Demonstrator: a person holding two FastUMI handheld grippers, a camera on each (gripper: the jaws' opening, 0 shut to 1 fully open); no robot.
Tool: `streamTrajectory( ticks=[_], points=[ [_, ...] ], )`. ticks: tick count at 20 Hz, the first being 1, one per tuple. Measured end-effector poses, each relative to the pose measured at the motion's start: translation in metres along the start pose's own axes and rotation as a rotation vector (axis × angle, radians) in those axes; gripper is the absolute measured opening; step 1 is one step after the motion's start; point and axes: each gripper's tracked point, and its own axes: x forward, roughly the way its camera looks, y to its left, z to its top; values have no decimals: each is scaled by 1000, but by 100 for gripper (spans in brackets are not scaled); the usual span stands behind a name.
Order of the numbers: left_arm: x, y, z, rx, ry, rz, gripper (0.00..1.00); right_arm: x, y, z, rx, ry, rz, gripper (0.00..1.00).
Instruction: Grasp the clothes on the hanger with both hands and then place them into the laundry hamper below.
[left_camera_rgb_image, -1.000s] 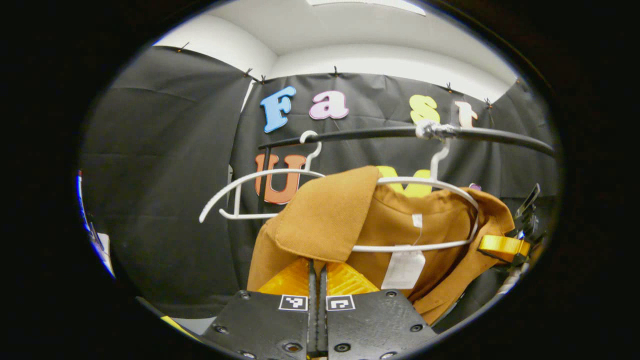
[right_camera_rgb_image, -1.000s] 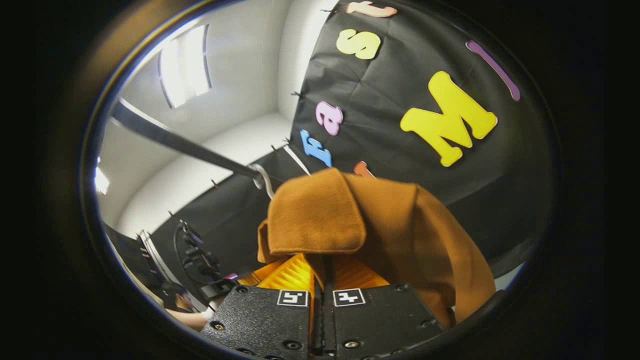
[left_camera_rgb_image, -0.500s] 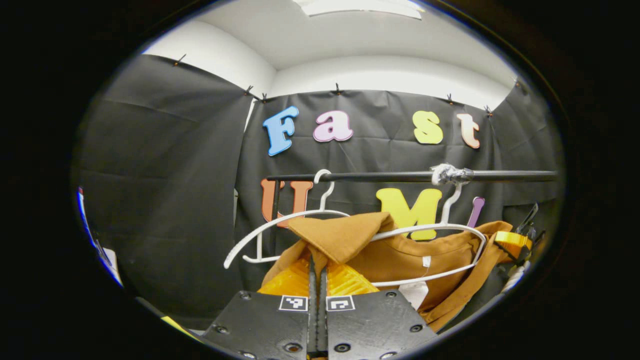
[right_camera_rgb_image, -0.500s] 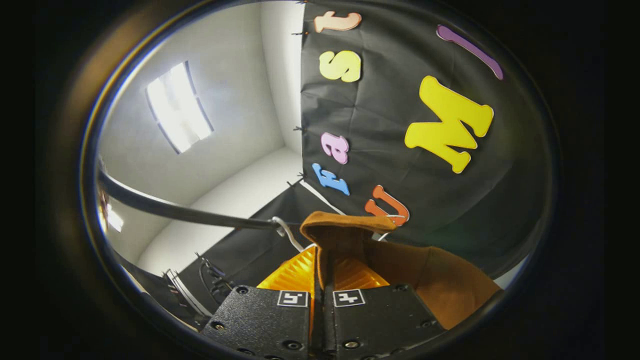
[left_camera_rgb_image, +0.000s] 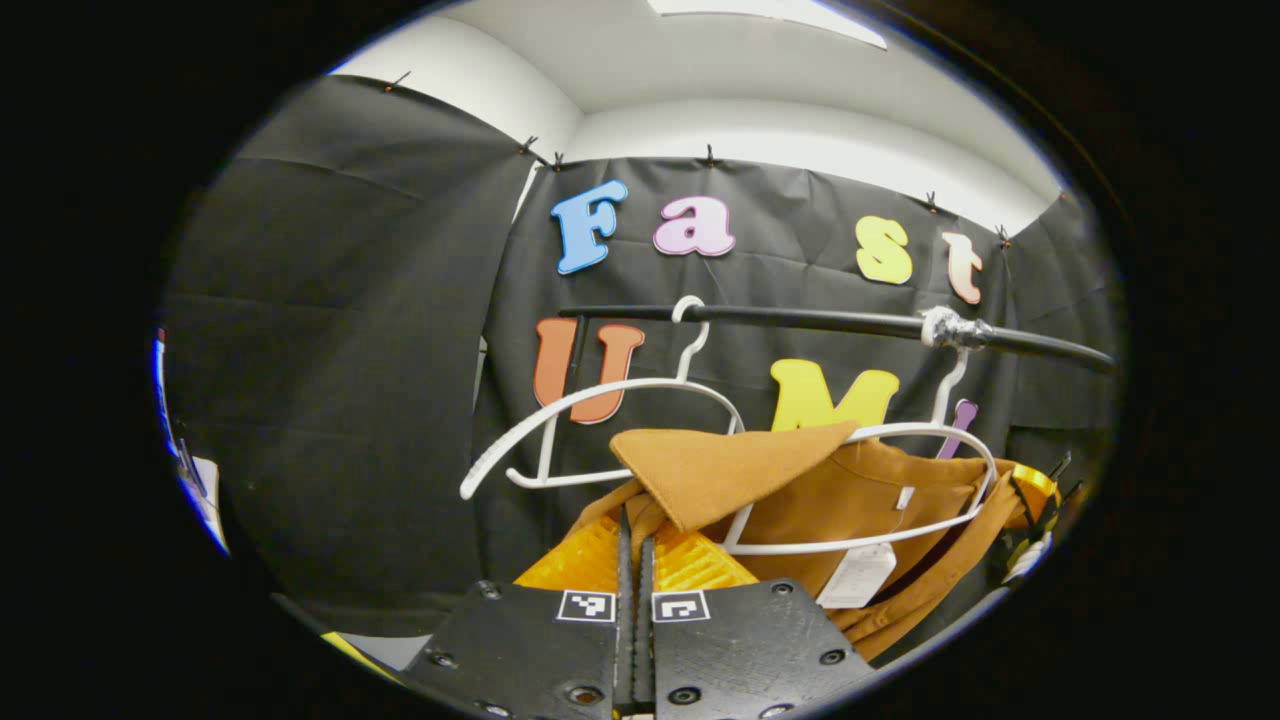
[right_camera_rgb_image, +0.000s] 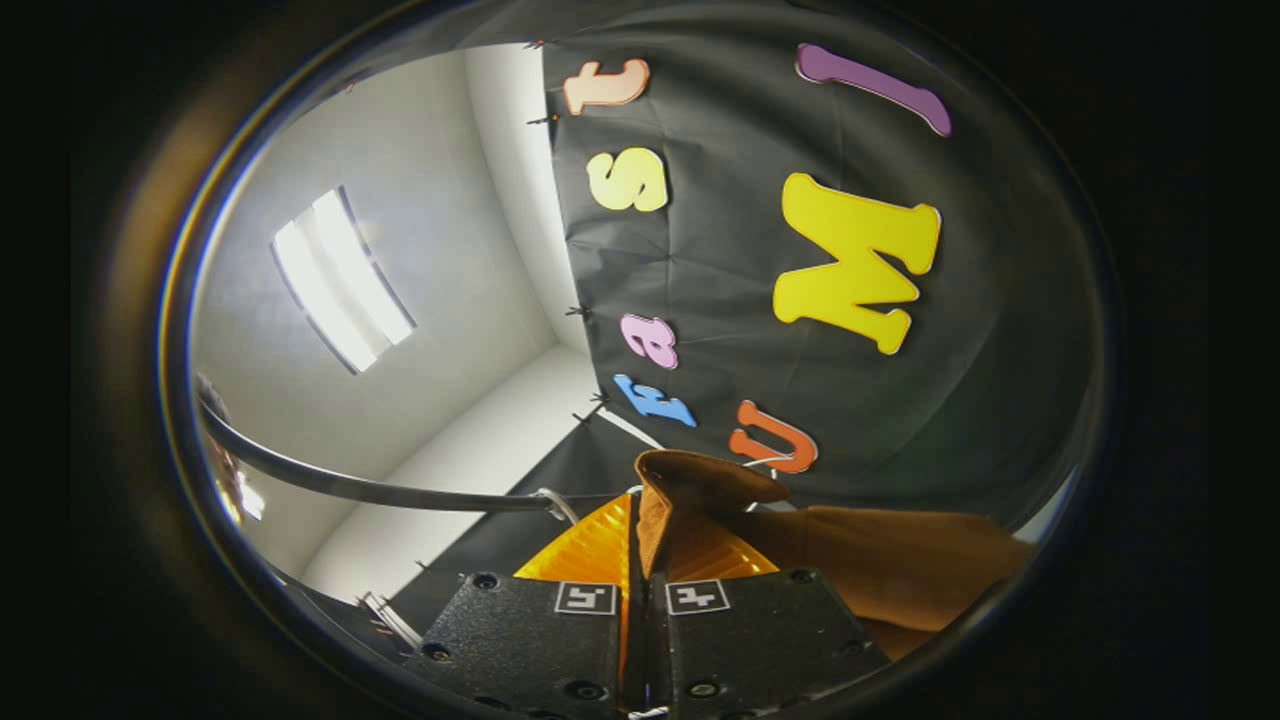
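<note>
Both claws, left claw (left_camera_rgb_image: 634, 545) and right claw (right_camera_rgb_image: 640, 545), clamped the brown garment (left_camera_rgb_image: 800, 500) below the rail (left_camera_rgb_image: 800, 322); its collar risked snagging the white hanger (left_camera_rgb_image: 900, 480).

garment (left_camera_rgb_image: 800, 500): tan-brown, plain, with white tag (left_camera_rgb_image: 853, 575) | hangers (left_camera_rgb_image: 600, 395): white | rail (left_camera_rgb_image: 800, 320): black | booth cloth (left_camera_rgb_image: 330, 350): black | ceiling (left_camera_rgb_image: 750, 70): white | gripper markers (left_camera_rgb_image: 587, 605): black-and-white squares

You face the booth's black cloth wall (left_camera_rgb_image: 330, 330) pinned along its top edge, plain white wall (right_camera_rgb_image: 440, 230) above and beside it, a long rectangular ceiling light panel (right_camera_rgb_image: 340, 280) glowing overhead.
</note>
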Motion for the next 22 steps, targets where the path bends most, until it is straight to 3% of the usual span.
streamTrajectory(
  ticks=[1, 6, 8, 9, 10, 15, 16, 17, 19, 20, 21, 22],
  points=[
    [2, 0, -3, -8, 11, -6, 0, -3, -3, 2, 11, -8, -4, 6],
    [10, 0, -6, -33, 28, -26, 0, -2, -7, 18, 47, -48, 10, 6],
    [12, 1, -4, -36, 28, -27, 0, -2, -6, 26, 32, -56, 11, 6],
    [13, 1, 1, -41, 20, -28, 5, -1, -1, 28, 17, -61, 22, 6],
    [13, 1, 6, -48, 9, -31, 0, 0, 3, 33, -5, -64, 26, 6],
    [20, -3, 21, -49, -11, -54, 0, 6, 11, 46, -72, -72, 29, 6],
    [19, -5, 21, -56, -10, -62, 5, 7, 15, 51, -68, -80, 46, 6],
    [20, -9, 22, -61, -9, -72, 0, 7, 23, 53, -62, -84, 67, 6],
    [21, -15, 25, -44, -18, -86, 0, 0, 26, 56, -69, -83, 85, 6],
    [21, -18, 25, -40, -17, -93, 5, -1, 26, 57, -76, -86, 90, 6],
    [19, -19, 23, -38, -16, -101, 0, -4, 27, 58, -83, -92, 86, 5],
    [19, -19, 21, -41, -14, -109, 5, -5, 21, 59, -77, -100, 75, 5]
  ],
)
